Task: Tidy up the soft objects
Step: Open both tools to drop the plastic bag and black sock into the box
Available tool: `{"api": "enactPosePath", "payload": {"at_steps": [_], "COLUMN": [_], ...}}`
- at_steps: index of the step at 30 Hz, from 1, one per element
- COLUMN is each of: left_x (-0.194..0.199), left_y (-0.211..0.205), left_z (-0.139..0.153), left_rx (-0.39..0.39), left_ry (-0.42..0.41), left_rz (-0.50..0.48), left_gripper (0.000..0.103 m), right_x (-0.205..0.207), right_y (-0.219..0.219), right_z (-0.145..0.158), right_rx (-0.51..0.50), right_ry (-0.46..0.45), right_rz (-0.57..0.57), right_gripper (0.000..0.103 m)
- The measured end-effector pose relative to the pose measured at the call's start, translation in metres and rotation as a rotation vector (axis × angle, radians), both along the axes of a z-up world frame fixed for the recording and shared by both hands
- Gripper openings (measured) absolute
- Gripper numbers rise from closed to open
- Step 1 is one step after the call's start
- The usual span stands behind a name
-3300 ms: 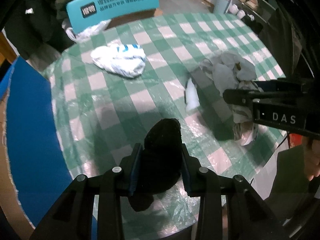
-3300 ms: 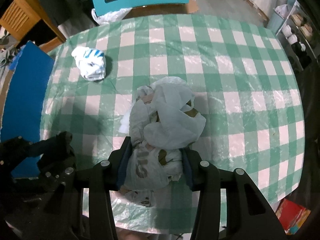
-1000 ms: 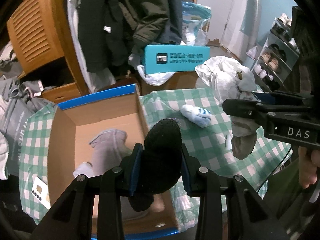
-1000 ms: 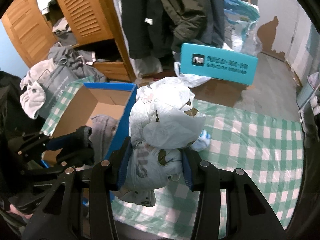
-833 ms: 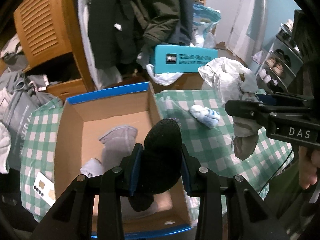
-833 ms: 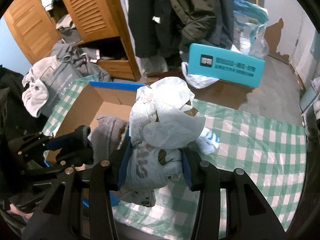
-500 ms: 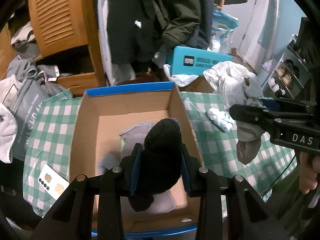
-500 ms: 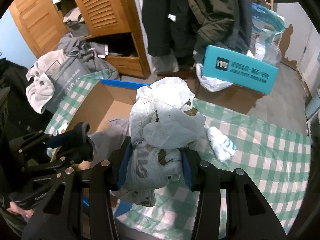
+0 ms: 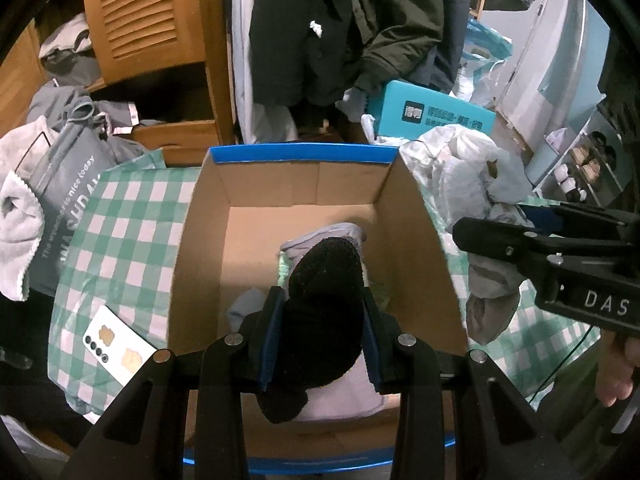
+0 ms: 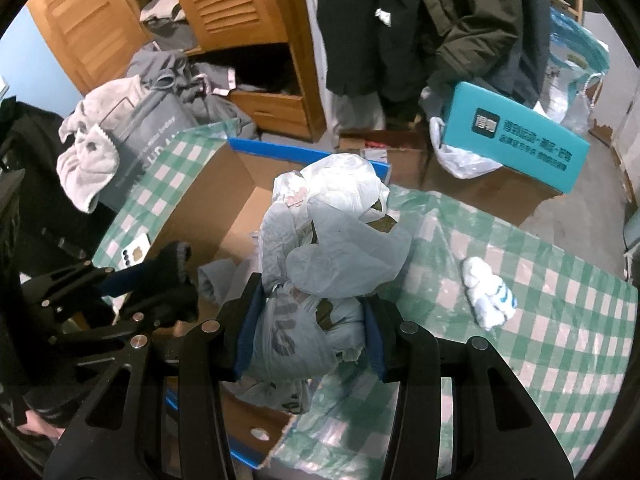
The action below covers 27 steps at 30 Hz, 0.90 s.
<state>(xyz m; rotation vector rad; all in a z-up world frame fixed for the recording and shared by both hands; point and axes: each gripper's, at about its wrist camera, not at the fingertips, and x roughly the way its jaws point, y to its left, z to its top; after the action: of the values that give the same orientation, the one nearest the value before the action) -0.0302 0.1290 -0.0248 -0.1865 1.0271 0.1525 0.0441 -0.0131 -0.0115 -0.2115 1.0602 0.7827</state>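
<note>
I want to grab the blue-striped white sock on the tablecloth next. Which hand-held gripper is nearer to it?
Right. The right hand-held gripper, shut on the plastic bag bundle, hangs beside the sock. The left hand-held gripper is over the cardboard box.

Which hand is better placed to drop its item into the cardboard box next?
Left. The left gripper holds the black sock directly above the open box; the right gripper holds its bag bundle over the box's edge.
</note>
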Motion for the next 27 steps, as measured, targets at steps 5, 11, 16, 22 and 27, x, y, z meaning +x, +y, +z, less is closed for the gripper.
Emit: {"api": "enactPosePath", "payload": {"at_steps": [5, 11, 16, 22, 27], "left_x": [-0.003, -0.003, -0.004, -0.003, 0.0], "left_y": [0.008, 0.019, 0.025, 0.024, 0.02], "left_z": [-0.004, -0.013, -0.018, -0.014, -0.016], "left_rx": [-0.003, 0.026, 0.022, 0.039, 0.037], "left_ry": [0.01, 0.033, 0.059, 0.047, 0.061], "left_rz": [0.016, 0.066, 0.08, 0.086, 0.074], "left_gripper": [0.036, 0.039, 0.047, 0.06, 0.06], "right_x": [-0.003, -0.004, -0.004, -0.004, -0.003], "right_y": [0.014, 0.025, 0.03, 0.03, 0.026], "right_z": [-0.007, -0.016, -0.024, -0.023, -0.023], "right_rx": [-0.015, -0.03, -0.053, -0.056, -0.066], "right_ry": [0.017, 0.057, 0.08, 0.075, 0.062], "right_rz": [0.015, 0.032, 0.026, 0.021, 0.016], "right_gripper": [0.045, 0.048, 0.051, 0.058, 0.059]}}
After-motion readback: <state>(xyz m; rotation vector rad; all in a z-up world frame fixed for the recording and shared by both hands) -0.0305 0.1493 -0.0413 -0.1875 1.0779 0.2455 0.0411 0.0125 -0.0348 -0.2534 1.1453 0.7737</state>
